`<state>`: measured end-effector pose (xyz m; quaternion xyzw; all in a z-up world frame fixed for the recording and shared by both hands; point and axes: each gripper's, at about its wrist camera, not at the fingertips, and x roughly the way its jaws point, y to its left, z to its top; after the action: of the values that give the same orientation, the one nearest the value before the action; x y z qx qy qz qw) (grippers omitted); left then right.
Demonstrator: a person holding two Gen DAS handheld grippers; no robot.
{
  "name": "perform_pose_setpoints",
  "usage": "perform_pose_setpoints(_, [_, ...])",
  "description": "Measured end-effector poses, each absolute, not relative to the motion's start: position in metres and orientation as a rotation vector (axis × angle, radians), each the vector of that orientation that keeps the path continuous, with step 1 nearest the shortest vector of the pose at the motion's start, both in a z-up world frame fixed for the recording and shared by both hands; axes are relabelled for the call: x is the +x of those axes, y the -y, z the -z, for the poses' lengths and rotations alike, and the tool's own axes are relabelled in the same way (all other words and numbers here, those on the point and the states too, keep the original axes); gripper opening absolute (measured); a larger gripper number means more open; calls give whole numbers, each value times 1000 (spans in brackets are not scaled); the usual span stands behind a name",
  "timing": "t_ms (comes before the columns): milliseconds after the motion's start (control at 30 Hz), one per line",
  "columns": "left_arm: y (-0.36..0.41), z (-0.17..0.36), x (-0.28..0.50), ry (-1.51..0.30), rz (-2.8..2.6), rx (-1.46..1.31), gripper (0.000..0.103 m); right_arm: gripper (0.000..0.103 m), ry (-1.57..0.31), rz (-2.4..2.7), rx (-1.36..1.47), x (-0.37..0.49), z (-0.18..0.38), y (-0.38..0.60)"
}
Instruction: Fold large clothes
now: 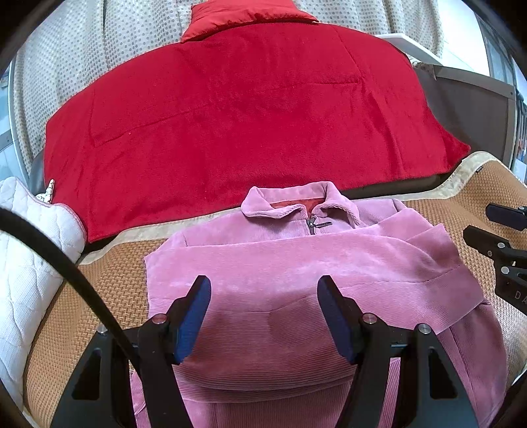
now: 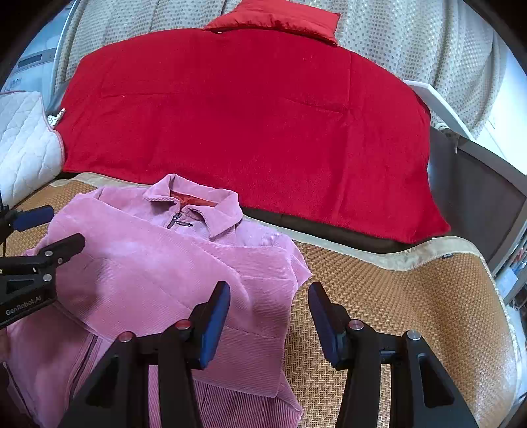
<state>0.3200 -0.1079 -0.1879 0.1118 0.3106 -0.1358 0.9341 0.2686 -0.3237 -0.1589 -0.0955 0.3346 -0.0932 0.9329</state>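
Observation:
A pink corduroy jacket (image 1: 296, 270) lies collar away from me on a woven straw mat (image 1: 108, 280), with both sleeves folded across its front. My left gripper (image 1: 263, 289) is open and empty, hovering over the middle of the jacket. My right gripper (image 2: 268, 296) is open and empty, above the jacket's (image 2: 158, 263) right edge where the folded sleeve cuff meets the mat (image 2: 395, 296). The right gripper also shows at the right edge of the left wrist view (image 1: 487, 224). The left gripper shows at the left edge of the right wrist view (image 2: 56, 227).
A red blanket (image 1: 247, 125) with a red pillow (image 1: 243, 16) covers the bed behind the mat. A white quilted cushion (image 1: 29, 263) sits at the left. A dotted curtain (image 2: 411, 39) hangs at the back. A dark bed frame (image 2: 477, 197) is at the right.

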Motion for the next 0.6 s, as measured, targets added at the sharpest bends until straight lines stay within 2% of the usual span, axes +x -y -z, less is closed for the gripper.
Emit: perform_pose_setpoints(600, [110, 187, 318, -631, 278, 235, 68, 54, -662, 195, -194, 265, 154, 323])
